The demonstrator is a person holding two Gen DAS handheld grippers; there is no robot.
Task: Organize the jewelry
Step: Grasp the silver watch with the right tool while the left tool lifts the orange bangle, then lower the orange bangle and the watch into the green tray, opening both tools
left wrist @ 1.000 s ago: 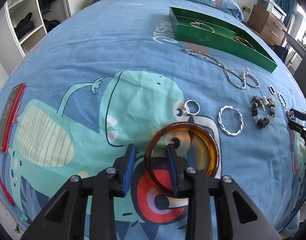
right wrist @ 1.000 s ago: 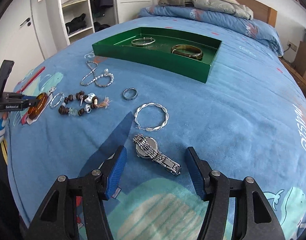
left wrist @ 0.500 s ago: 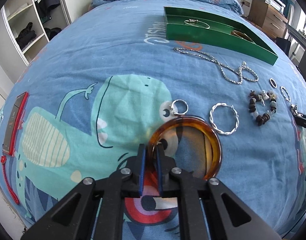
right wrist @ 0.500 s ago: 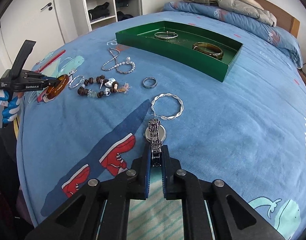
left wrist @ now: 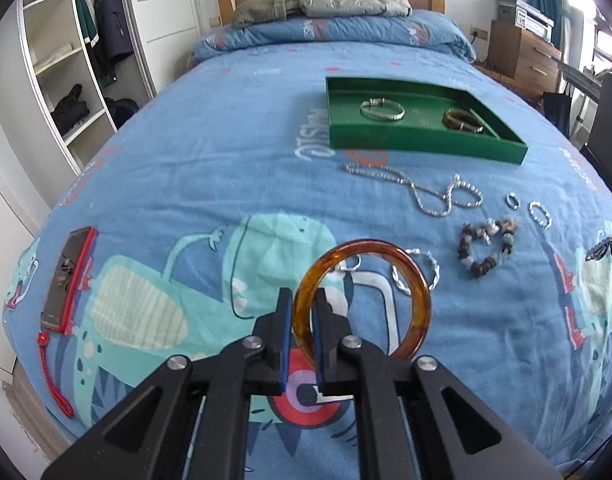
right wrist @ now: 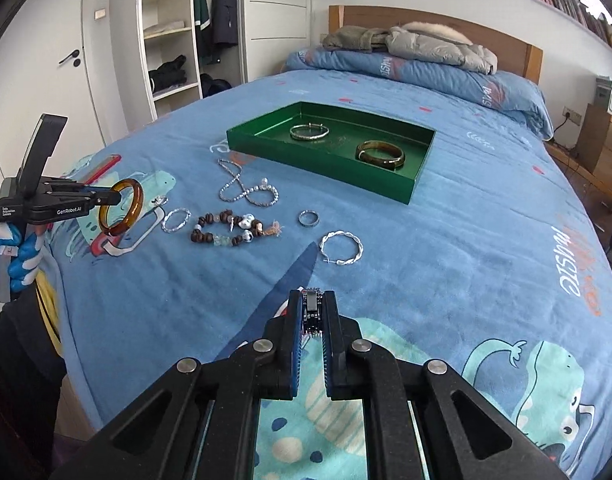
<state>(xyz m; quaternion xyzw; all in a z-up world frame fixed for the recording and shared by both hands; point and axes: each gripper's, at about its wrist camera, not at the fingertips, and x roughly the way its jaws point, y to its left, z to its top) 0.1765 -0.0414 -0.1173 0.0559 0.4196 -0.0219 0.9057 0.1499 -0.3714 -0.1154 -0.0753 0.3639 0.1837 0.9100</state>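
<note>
left wrist, amber bangle (left wrist: 420, 304) pinched in left tool (left wrist: 302, 312)

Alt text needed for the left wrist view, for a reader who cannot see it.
The left gripper is shut on an amber bangle, held above a blue cartoon bedspread. Beyond lie a silver chain, a beaded bracelet and a green tray holding two bangles.

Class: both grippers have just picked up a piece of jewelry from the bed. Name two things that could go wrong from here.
1. The left gripper pinches the amber bangle at one edge only, so the smooth ring could swing or slip out.
2. The right gripper holds the metal watch by its link band; the loose end may dangle and snag the green tray wall, or knock the two bangles already inside.
</note>
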